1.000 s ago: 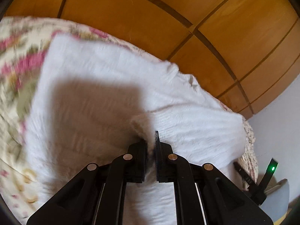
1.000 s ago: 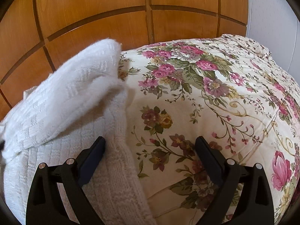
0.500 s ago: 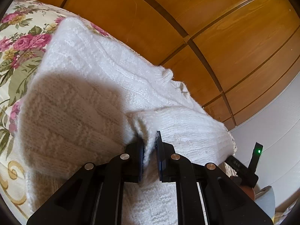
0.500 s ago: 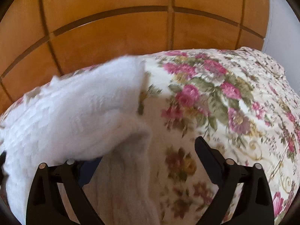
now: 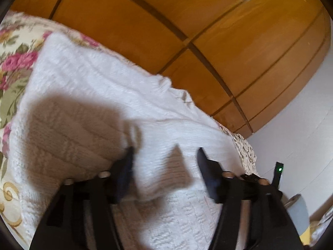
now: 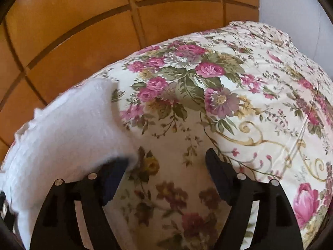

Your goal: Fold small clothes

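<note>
Nearest the camera in the left wrist view, the left claw (image 5: 164,162) stands with its two black fingers spread apart and nothing between them, poised directly over a white knitted garment (image 5: 100,104). A folded flap of the knit lies just under the gap, and the claw's shadow falls on the fabric to its left. In the right wrist view, the right claw (image 6: 166,162) is also spread wide and empty; its left finger (image 6: 113,174) sits at the garment's edge, though whether it touches is unclear, while the rest of the claw hangs over bare floral bedspread (image 6: 229,108). The garment lies on the bed, running away from both claws toward the wooden panelled wall (image 5: 187,20) beyond, its long axis slanting from near right to far left in the left view. The left claw is judged nearer to the knit, so any next fold probably starts there.
</note>
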